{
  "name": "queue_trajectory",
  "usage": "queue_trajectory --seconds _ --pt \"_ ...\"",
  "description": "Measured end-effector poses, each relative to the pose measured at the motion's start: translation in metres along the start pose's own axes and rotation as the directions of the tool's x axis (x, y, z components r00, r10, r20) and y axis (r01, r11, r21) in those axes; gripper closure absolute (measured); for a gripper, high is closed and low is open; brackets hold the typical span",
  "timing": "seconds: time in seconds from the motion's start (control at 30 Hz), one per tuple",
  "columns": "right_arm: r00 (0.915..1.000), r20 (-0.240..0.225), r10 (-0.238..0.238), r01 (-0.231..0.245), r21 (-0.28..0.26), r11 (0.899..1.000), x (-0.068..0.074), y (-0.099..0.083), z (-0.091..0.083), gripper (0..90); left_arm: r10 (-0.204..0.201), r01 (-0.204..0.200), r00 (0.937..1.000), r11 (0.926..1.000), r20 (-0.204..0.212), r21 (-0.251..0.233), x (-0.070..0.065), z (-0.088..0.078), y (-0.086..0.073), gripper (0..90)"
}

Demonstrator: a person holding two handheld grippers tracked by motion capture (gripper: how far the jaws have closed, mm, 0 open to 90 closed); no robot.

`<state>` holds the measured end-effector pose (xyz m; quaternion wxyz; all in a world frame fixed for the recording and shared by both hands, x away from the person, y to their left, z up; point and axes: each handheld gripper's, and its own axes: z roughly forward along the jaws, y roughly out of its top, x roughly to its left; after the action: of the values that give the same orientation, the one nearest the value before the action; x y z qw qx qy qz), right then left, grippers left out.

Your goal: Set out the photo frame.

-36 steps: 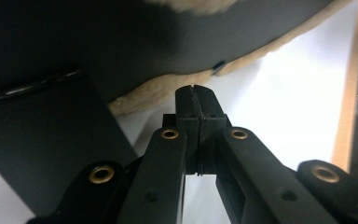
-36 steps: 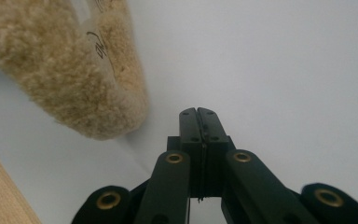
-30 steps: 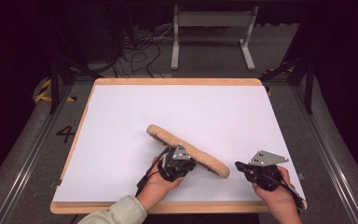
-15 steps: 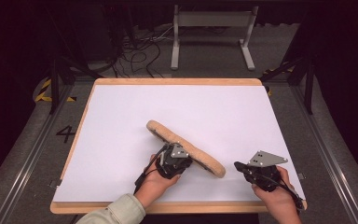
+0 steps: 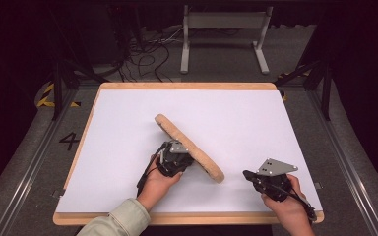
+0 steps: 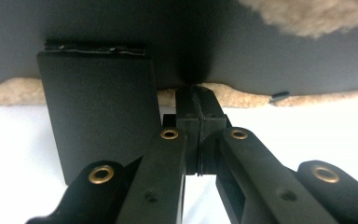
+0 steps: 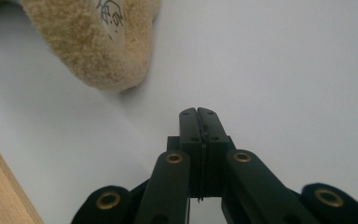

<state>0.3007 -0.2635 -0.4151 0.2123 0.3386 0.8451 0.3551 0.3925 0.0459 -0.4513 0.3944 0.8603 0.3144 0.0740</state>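
Since the fuzzy tan slipper [image 5: 189, 147] stands tipped up on its edge mid-mat, the work looks just begun. At 5 o'clock the right tongs [image 5: 248, 175] rest pressed together, holding nothing. At 6 o'clock the left tongs [image 6: 196, 100], also pressed together, nudge its dark sole

Fleecy tan pad [image 5: 189, 147], perhaps cloth, on matt white table [image 5: 113, 132].
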Motion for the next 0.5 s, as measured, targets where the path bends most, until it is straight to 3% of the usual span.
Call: queue_trajectory --seconds 0.2,0.37,0.5 --pt "0.9995 0.004 -0.031 0.031 -0.008 0.999 0.006 0.008 0.009 90.0 -0.002 0.002 0.9999 0.9999 0.013 -0.011 0.0 -0.006 -0.003 87.4" --pt "0.9983 -0.002 -0.057 0.057 -0.007 0.998 0.011 0.017 0.021 90.0 -0.007 0.008 0.9997 0.9997 0.023 -0.025 -0.002 -0.021 -0.009 84.8" --pt "0.9955 -0.04 -0.085 0.085 -0.002 0.996 0.017 0.022 0.034 90.0 0.02 -0.02 0.9998 0.9995 0.007 -0.026 -0.005 -0.034 -0.019 79.1"
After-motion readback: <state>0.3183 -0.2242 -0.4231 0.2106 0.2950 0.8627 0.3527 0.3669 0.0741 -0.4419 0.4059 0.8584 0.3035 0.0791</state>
